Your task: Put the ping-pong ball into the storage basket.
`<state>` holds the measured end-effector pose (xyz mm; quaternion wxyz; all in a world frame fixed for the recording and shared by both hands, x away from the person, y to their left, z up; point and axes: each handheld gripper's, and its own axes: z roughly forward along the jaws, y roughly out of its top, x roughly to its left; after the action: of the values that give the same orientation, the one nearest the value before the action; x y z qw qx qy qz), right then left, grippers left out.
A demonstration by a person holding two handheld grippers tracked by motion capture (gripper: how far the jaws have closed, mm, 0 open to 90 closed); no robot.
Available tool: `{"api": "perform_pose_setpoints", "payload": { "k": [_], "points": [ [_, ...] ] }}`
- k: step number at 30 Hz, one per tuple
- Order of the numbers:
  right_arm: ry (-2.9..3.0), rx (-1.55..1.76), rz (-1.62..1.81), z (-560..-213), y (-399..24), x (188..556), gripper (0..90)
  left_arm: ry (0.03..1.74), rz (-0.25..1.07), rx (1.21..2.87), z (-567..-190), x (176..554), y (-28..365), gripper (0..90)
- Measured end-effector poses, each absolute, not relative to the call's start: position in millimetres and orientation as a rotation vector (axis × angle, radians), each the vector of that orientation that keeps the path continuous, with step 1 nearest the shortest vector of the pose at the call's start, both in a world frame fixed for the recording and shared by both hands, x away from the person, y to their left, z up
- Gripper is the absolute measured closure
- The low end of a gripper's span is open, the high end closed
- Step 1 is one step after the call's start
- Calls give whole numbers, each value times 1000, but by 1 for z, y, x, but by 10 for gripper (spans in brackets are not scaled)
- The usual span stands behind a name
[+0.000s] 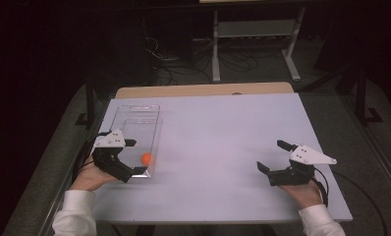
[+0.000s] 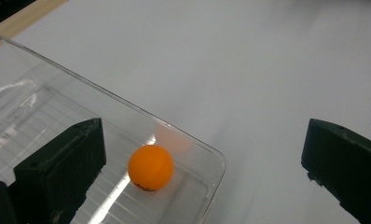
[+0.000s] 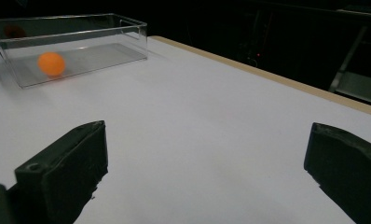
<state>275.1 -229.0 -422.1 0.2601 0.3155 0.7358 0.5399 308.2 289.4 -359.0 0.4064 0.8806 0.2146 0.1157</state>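
Left gripper is spread wide, I see, straddling the near end of the clear tray and gripping nothing; one jaw sits inside it. Its orange ball rests in the near corner. The tray's long axis runs away from me. Right gripper gapes empty over the white table.

The right hand-held gripper hovers over the white counter with jaws spread wide, nothing between them. Well beyond it, an orange ball lies inside a clear plastic box.
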Motion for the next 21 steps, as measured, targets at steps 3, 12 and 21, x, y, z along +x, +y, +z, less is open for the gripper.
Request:
{"api": "perform_pose_setpoints", "payload": {
  "k": [3, 12, 21],
  "points": [
    [1994, 855, 1461, -422, -229, 275, 0, 545, 292, 2187, -360, 307, 290, 0],
    [1989, 854, 1466, -422, -230, 275, 0, 574, 312, 2122, -361, 302, 293, 0],
    [1990, 851, 1465, -422, -229, 274, 0, 600, 306, 2116, -371, 302, 298, 0]
  ]
}}
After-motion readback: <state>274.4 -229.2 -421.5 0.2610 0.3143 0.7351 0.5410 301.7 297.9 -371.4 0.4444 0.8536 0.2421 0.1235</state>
